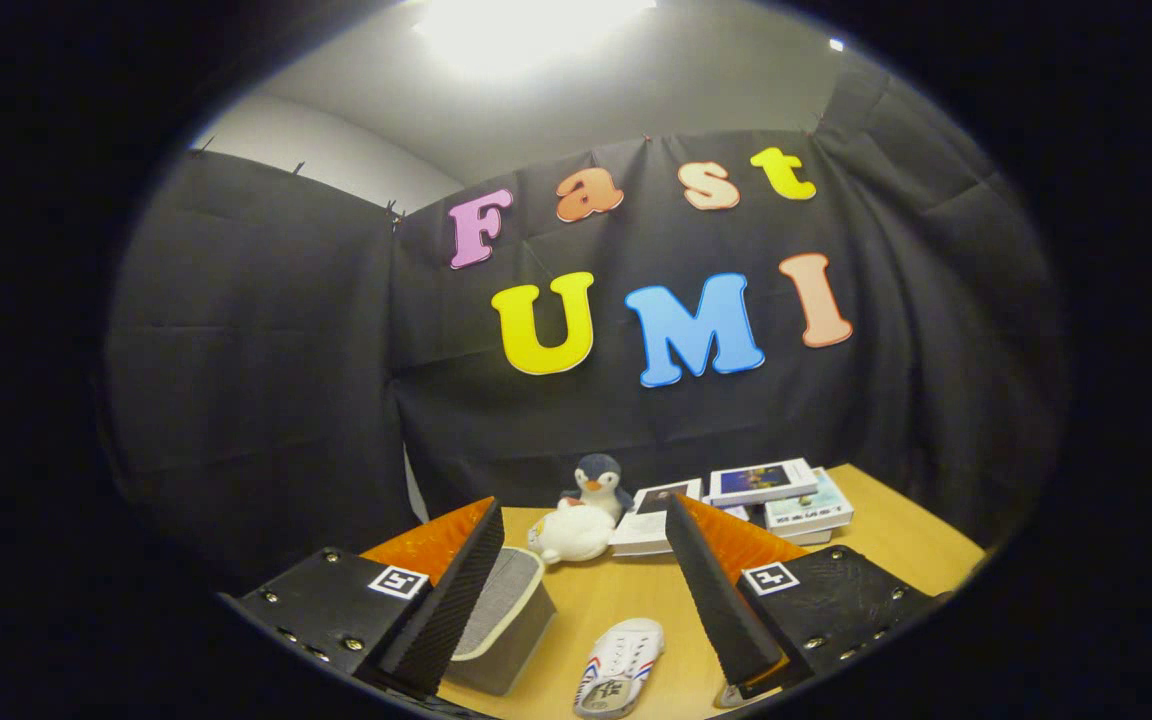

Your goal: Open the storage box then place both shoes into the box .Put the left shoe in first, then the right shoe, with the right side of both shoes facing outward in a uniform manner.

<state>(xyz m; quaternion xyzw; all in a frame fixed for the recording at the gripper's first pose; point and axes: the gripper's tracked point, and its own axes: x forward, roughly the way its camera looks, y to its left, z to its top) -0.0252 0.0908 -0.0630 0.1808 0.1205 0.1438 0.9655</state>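
My gripper (581, 590) is open, its two black ribbed fingers (451, 600) spread wide above the wooden table (916, 530), with nothing held. Below the gap between the fingers lies a white shoe (621, 667) with red and blue stripes. A sliver of another white object (736, 695) peeks out under the right finger; I cannot tell if it is the second shoe. The grey storage box (506, 620) with a pale rim stands just right of the left finger, partly hidden by it, and I cannot tell whether it has a lid.
Beyond the fingers, a plush penguin (598, 485) stands behind a white plush toy (571, 533). To their right, several books and cartons (761, 495) are stacked near the table's far side. Black cloth walls close the booth behind the table.
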